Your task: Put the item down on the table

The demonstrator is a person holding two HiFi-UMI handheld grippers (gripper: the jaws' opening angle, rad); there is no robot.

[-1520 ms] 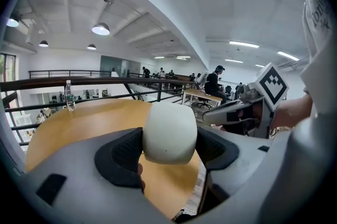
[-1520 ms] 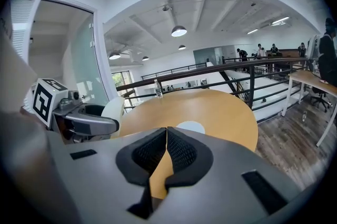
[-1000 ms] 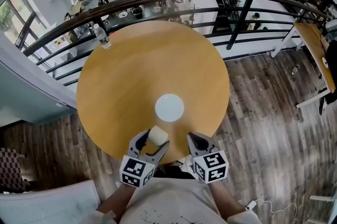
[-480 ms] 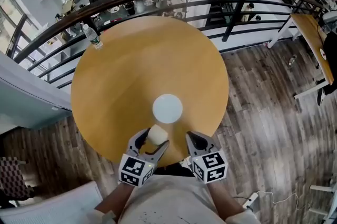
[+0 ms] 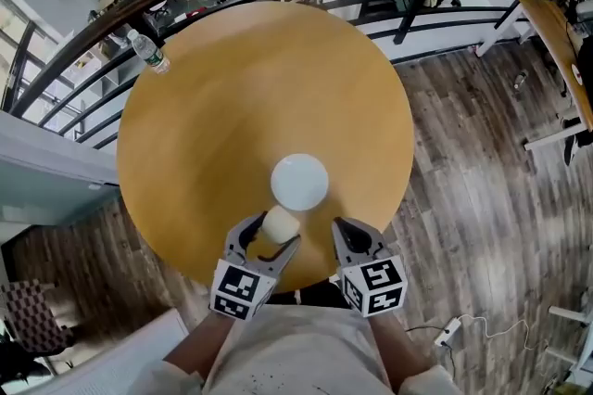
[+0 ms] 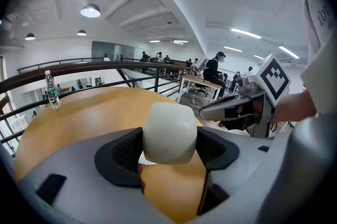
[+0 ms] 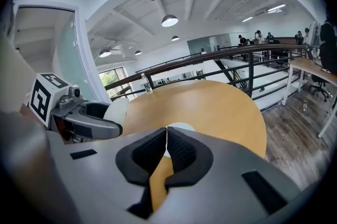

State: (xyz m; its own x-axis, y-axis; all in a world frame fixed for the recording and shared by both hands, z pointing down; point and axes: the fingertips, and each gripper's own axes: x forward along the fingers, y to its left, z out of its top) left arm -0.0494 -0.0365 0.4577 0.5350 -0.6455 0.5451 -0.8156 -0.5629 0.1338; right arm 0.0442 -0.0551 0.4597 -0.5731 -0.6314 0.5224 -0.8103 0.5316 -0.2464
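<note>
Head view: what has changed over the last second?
The left claw, shut on the white block, edged slightly forward toward the white disc; the view shifted too. Nothing was released. The right claw stays shut and empty, the bottle stays at the far edge of the table.

Label on the bottle (image 5: 148,53), far left of the table (image 5: 213,133): too small to read. In the right gripper view, most of the white disc (image 7: 181,126) is hidden behind the right gripper (image 7: 166,150). In head view, bottom of the white item (image 5: 279,223) is hidden by the left gripper (image 5: 273,235). The desk (image 5: 561,50), far right, is cut off at the edge. The ppl (image 6: 213,68) far off are too small to tell apart.
</note>
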